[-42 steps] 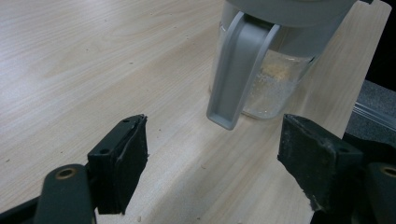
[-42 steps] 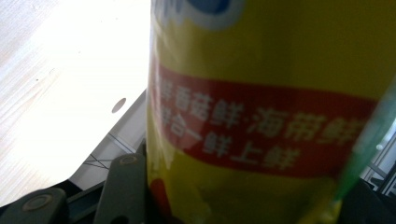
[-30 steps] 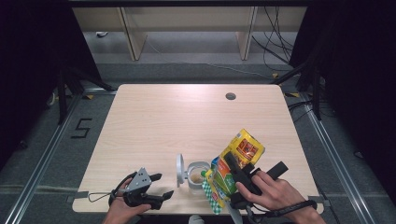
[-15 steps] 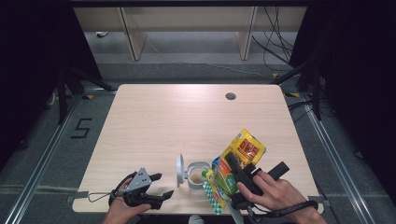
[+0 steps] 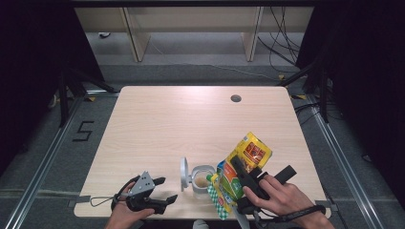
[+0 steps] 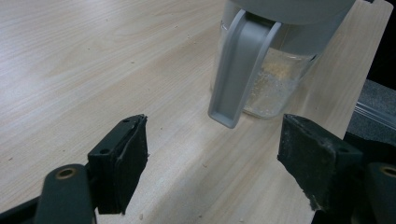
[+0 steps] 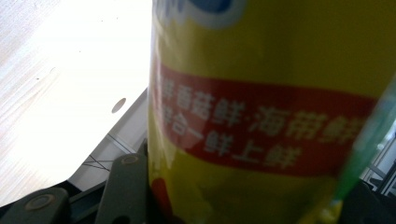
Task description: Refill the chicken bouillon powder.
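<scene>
A clear jar (image 5: 202, 179) with beige granules inside stands near the table's front edge, its grey hinged lid (image 5: 184, 172) flipped up on the left. A yellow and green snack bag (image 5: 244, 157) is tilted over the jar's right side, and my right gripper (image 5: 237, 168) is shut on it. In the right gripper view the bag (image 7: 266, 112) sits between the jaws of that gripper (image 7: 247, 196). My left gripper (image 5: 165, 189) rests open at the front left. Its view shows the gripper (image 6: 215, 135) facing the jar (image 6: 280, 84) and the hanging lid (image 6: 240, 70), with nothing between the pads.
The light wooden table (image 5: 191, 124) has a round cable hole (image 5: 235, 98) at the back right. Its front edge runs just behind both hands. Dark floor and cables surround the table, and shelving stands beyond it.
</scene>
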Demonstrator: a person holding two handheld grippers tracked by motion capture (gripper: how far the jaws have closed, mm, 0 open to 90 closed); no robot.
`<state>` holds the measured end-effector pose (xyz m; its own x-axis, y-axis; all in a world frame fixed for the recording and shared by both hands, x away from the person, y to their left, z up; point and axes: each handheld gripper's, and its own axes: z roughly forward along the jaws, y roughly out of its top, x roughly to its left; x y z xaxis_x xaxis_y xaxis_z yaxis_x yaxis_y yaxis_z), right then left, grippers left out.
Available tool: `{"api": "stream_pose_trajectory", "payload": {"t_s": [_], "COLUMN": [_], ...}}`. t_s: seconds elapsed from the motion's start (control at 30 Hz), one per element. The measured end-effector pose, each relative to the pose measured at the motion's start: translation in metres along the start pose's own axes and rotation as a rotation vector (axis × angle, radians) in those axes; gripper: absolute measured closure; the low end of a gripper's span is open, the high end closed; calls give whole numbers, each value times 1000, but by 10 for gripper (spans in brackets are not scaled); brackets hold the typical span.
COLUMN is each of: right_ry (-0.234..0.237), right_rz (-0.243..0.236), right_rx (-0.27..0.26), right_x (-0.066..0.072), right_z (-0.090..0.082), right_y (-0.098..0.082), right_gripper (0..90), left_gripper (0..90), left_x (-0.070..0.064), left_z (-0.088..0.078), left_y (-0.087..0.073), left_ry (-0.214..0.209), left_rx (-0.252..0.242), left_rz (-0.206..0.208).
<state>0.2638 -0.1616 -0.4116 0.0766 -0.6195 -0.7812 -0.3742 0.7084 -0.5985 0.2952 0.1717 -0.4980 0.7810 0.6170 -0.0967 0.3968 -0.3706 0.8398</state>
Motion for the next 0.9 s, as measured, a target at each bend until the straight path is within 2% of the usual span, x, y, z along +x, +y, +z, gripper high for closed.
{"api": "stream_pose_trajectory", "payload": {"t_s": [0.07, 0.23, 0.27, 0.33, 0.43, 0.47, 0.6, 0.7, 0.73, 0.77, 0.9], "right_ry": [-12, 3, 9, 11, 11, 2, -10, 7, 0, -11, -2], "right_rz": [-7, -11, -35, -38, -34, -2, -6, -56, -6, 1, -7], "right_rx": [4, -4, 2, 3, 3, 2, 7, 7, -7, -2, -10], "right_x": [0, -1, -2, -2, -2, 0, -1, -4, -1, 1, 1], "right_z": [0, 1, 0, 0, 0, 0, 0, 0, 1, 1, 1], "right_y": [0, -1, -1, -2, -2, -2, -2, -2, -1, 0, 0], "right_gripper": [528, 528, 528, 528, 528, 529, 528, 529, 529, 529, 530], "left_gripper": [234, 234, 234, 234, 234, 234, 234, 234, 234, 234, 233], "left_x": [1, 1, 1, 1, 1, 1, 1, 0, 0, 0, 0], "left_z": [0, 0, 0, 0, 0, 0, 0, 0, 0, 0, 0], "left_y": [1, 1, 1, 1, 1, 1, 0, 0, 0, 0, 0], "left_ry": [-2, -2, -2, -2, -5, -3, -5, -7, -7, -7, -6], "left_rx": [-3, -3, -3, -3, -11, -9, -11, -16, -16, -15, -16], "left_rz": [21, 21, 22, 22, 14, 16, 14, 8, 8, 8, 8]}}
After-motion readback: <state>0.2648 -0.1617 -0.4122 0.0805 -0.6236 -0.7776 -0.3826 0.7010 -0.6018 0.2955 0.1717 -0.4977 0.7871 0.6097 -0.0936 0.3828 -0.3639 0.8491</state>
